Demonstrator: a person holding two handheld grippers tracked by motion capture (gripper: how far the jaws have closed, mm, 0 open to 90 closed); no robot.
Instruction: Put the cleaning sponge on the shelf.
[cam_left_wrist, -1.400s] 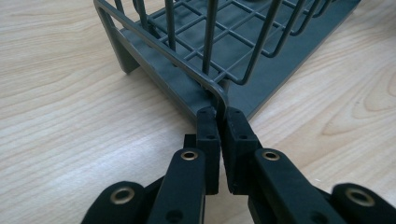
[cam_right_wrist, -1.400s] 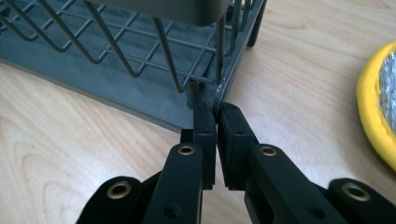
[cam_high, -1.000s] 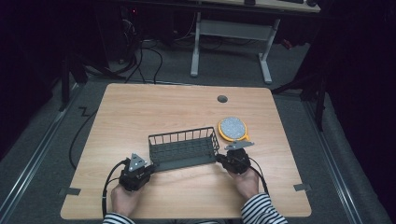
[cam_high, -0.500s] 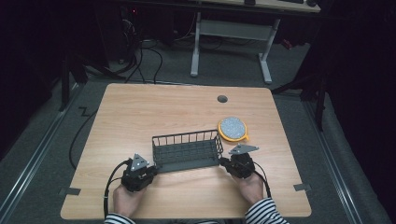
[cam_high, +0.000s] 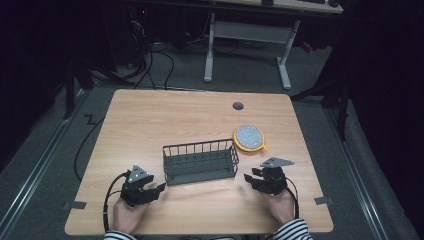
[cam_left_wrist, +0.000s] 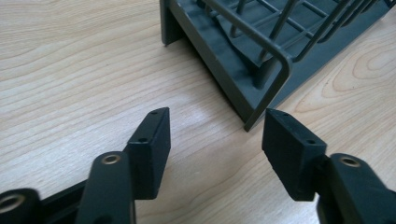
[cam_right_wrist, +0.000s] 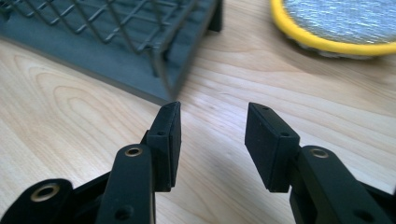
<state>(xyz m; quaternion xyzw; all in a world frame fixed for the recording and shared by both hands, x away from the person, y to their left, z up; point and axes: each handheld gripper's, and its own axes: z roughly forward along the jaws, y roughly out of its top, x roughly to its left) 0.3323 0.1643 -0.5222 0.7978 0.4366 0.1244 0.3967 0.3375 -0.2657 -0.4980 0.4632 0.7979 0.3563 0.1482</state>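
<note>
A dark wire basket (cam_high: 200, 162) sits on the near middle of the wooden table (cam_high: 150, 120), with the left gripper (cam_high: 159, 188) and right gripper (cam_high: 248, 178) just off its two ends, both with jaws that have just been opening and nothing between them. The step looks like letting go, so each hand should draw straight back without nudging the basket. The right gripper view shows the yellow-rimmed round pad (cam_right_wrist: 343, 23) close up, perhaps a scrubber.

Matt grey wire basket (cam_high: 200, 161) on smooth wood-grain table (cam_high: 165, 115).
</note>
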